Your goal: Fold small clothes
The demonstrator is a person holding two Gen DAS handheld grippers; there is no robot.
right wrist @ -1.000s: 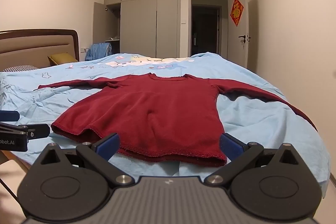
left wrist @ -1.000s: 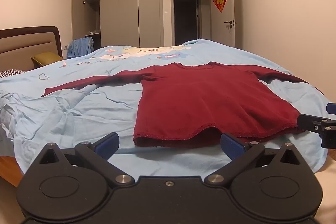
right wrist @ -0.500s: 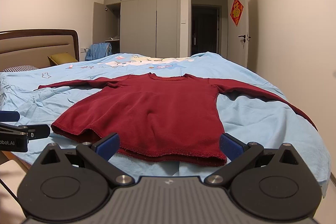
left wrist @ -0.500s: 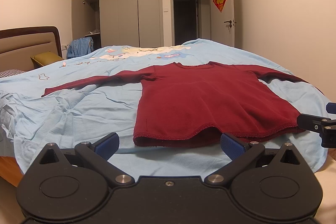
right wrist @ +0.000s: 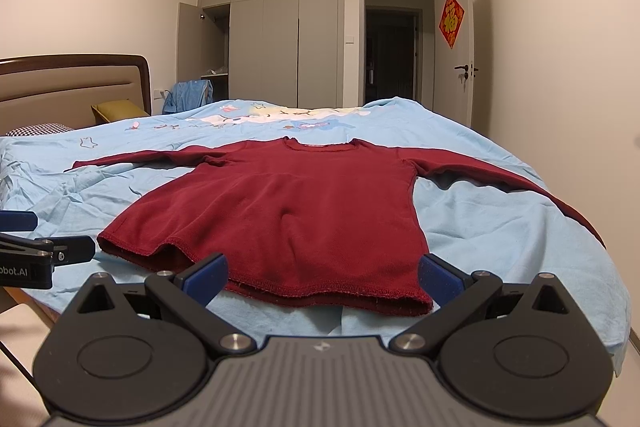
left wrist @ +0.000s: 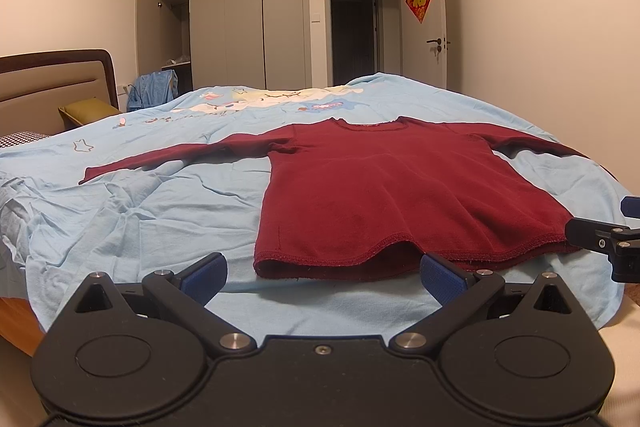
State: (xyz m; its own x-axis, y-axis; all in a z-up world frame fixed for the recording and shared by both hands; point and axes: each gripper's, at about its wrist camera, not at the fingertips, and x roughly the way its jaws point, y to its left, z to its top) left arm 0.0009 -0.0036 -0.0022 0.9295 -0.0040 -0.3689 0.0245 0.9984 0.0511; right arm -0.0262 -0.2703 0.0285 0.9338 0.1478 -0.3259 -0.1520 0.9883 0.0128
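Observation:
A dark red long-sleeved shirt (left wrist: 380, 187) (right wrist: 296, 211) lies flat on the light blue bed sheet (left wrist: 140, 219) (right wrist: 500, 227), hem toward me, both sleeves spread out sideways. My left gripper (left wrist: 323, 273) stands open just short of the hem's left part, with nothing between its blue pads. My right gripper (right wrist: 322, 275) is open too, in front of the hem's right part, holding nothing. Each gripper shows at the edge of the other's view: the right one (left wrist: 608, 235) and the left one (right wrist: 36, 251).
A padded headboard (left wrist: 52, 87) and pillows stand at the left. Grey wardrobes (left wrist: 244, 23) and an open doorway (left wrist: 356, 35) are behind the bed. The right sleeve (right wrist: 520, 183) hangs over the bed's right edge near the wall. Blue clothing (left wrist: 154, 89) hangs at the back left.

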